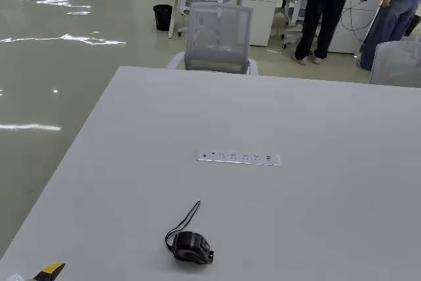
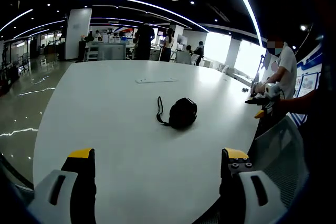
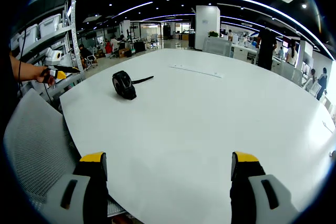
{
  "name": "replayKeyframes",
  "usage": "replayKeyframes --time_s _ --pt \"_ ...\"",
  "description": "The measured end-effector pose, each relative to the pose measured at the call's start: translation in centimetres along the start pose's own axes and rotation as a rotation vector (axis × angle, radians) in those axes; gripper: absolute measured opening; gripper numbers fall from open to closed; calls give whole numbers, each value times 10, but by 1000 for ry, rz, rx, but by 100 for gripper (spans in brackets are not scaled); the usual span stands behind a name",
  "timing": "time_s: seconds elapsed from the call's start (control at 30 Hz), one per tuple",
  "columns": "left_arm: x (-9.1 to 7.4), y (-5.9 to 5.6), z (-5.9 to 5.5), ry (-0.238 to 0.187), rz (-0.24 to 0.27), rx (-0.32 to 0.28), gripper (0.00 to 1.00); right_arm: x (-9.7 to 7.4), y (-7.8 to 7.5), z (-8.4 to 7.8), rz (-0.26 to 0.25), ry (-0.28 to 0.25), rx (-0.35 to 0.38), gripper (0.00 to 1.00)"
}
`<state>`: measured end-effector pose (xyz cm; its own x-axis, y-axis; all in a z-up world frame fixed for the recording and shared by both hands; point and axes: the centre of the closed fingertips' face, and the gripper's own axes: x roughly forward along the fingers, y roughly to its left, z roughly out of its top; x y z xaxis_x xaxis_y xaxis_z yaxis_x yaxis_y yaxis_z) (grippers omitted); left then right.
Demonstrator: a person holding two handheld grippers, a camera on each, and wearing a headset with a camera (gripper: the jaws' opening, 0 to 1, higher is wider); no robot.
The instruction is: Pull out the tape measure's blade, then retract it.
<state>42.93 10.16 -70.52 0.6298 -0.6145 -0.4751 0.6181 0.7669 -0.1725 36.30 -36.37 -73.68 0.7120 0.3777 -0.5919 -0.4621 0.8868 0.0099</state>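
Beyond the tape measure point(image 1: 192, 247), a power strip point(image 1: 238, 158).

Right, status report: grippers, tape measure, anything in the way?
Left gripper, right gripper open. Tape measure on table, closed, untouched. Power strip beyond it, no obstruction.

1. The tabletop point(image 1: 316, 116) is smooth and white, matt with only a faint sheen.
2. The tape measure point(image 1: 192, 247) has a dark case that looks like hard plastic, slightly glossy on its rounded edges. Its strap point(image 1: 184, 220) is a thin, matt black cord.
3. The power strip point(image 1: 239, 158) is smooth white plastic, close to the tabletop's own finish.
4. On my left gripper point(image 2: 158, 153) the fingers point(image 2: 83, 182) are matt black with yellow tips, set in pale grey moulded plastic. My right gripper point(image 3: 169, 157) looks the same.
5. The floor point(image 1: 59, 64) is polished and glossy, mirroring the lights.
6. The chair point(image 1: 218, 36) has a grey mesh back.
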Motion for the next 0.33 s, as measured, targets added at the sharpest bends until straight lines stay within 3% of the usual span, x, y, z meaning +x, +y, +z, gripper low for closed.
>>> replayKeyframes --time_s 0.33 --pt "-2 2 0 -1 9 -1 99 2 0 0 4 7 -12 100"
